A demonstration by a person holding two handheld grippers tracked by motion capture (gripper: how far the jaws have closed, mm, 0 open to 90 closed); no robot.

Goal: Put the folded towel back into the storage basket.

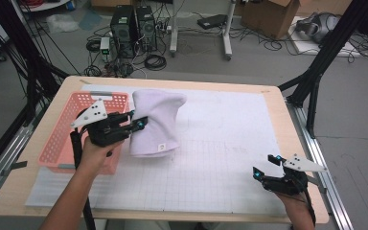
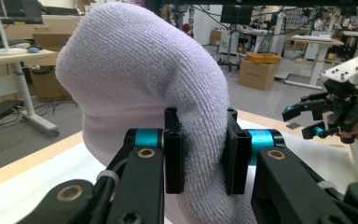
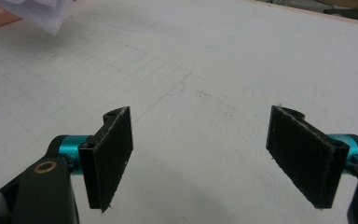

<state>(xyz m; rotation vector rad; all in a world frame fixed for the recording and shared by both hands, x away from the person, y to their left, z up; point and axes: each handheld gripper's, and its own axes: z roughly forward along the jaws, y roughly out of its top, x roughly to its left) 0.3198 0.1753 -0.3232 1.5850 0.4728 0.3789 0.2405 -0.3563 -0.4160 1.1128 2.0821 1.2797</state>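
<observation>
Black pads of my left gripper [image 2: 200, 156], nearest: clamped on a fold of the lilac towel [image 2: 144, 88], which bulges above and beyond my jaws, lifted off the white mat [image 1: 220, 158].
Risk: only a thin fold is pinched; the hanging weight may drag it free, or the low hem may snag the pink basket [image 1: 64, 139] just beside my jaws.
My right gripper [image 3: 200, 156], farther off: jaws wide apart, nothing between, low over the mat.
Unclear: towel's far side and lower edge hidden by its bulk; basket contents not readable; the small tag on the towel too small to read.
</observation>
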